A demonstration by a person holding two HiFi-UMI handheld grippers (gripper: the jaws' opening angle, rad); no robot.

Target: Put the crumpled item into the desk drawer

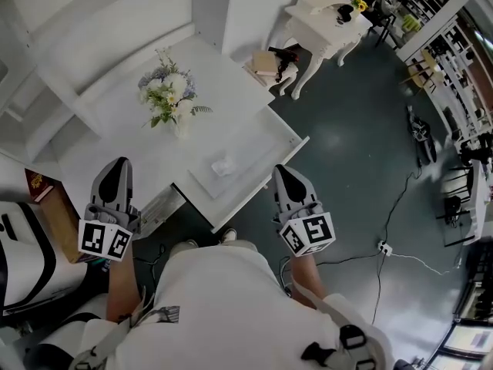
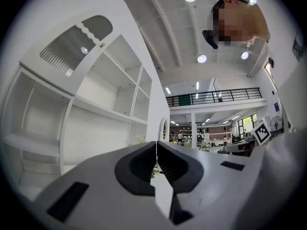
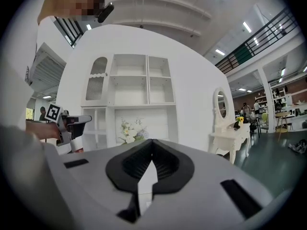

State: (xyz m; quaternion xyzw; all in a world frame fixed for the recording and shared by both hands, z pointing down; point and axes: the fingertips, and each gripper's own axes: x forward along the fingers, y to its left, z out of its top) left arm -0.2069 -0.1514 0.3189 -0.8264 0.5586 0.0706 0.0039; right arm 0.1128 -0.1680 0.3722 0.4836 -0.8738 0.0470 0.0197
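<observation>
A crumpled white item [image 1: 223, 165] lies inside the pulled-out desk drawer [image 1: 266, 141] of the white desk [image 1: 223, 75]. My left gripper [image 1: 117, 166] hangs at the desk's near left corner, raised above the top, its jaws shut with nothing between them [image 2: 156, 143]. My right gripper [image 1: 282, 173] floats just off the drawer's near right corner, jaws also shut and empty [image 3: 152, 141]. Both point level toward the shelving. The right gripper view shows the left gripper [image 3: 67, 123] off to its left. Neither touches the crumpled item.
A vase of flowers [image 1: 171, 99] stands on the desk. White shelving [image 1: 69, 37] rises behind it. A white dressing table [image 1: 327, 29] is at the far right, and a cable with a power strip [image 1: 383, 247] runs over the dark floor. A brown book [image 1: 38, 183] lies at left.
</observation>
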